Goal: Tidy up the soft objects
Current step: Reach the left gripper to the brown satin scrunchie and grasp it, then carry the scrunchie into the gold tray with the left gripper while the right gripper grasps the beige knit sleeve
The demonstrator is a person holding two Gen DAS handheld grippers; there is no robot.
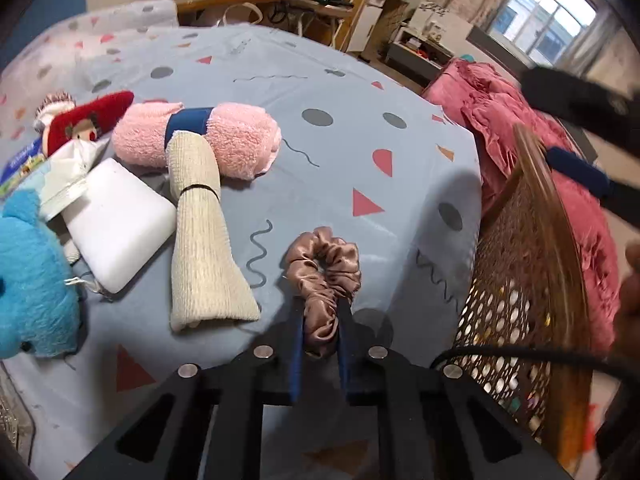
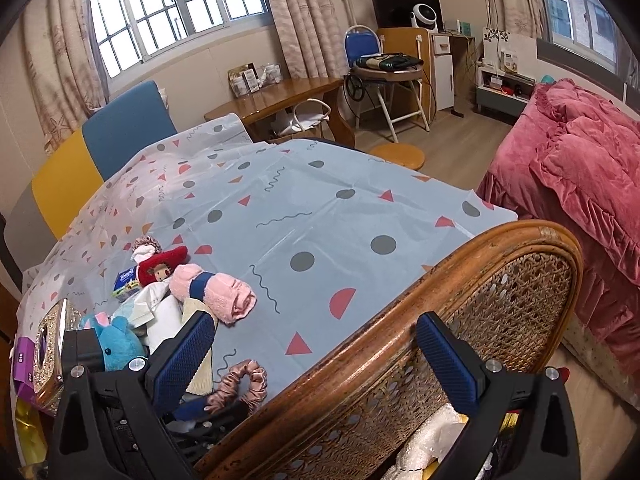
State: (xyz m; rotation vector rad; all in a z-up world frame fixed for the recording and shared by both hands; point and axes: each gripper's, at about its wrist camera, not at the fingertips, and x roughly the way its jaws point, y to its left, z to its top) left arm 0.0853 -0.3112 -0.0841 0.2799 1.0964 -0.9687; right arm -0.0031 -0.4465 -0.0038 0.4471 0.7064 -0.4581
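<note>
Satin scrunchie (image 1: 326,280) is lying on the tabletop (image 1: 340,152) near the wicker chair (image 1: 524,280); left hand-held gripper (image 1: 320,320) is clamping its near loop. Light, soft and slippery, it is best pinched across the gathered band. Right hand-held gripper (image 2: 316,356) is standing apart, empty.

On the pale blue patterned tablecloth (image 1: 320,92), the bronze satin scrunchie (image 1: 326,276) lies at the near edge, pinched between the fingers of the left gripper (image 1: 320,316). Left of the scrunchie lies the rolled beige knit cloth (image 1: 200,236), its far end leaning on the pink rolled towel (image 1: 208,136) behind it. Further left of the scrunchie sit the white foam block (image 1: 120,224) and the blue plush toy (image 1: 32,280). Right of the scrunchie stands the woven rattan chair back (image 1: 528,272), where the right gripper (image 2: 316,360) hangs.
</note>
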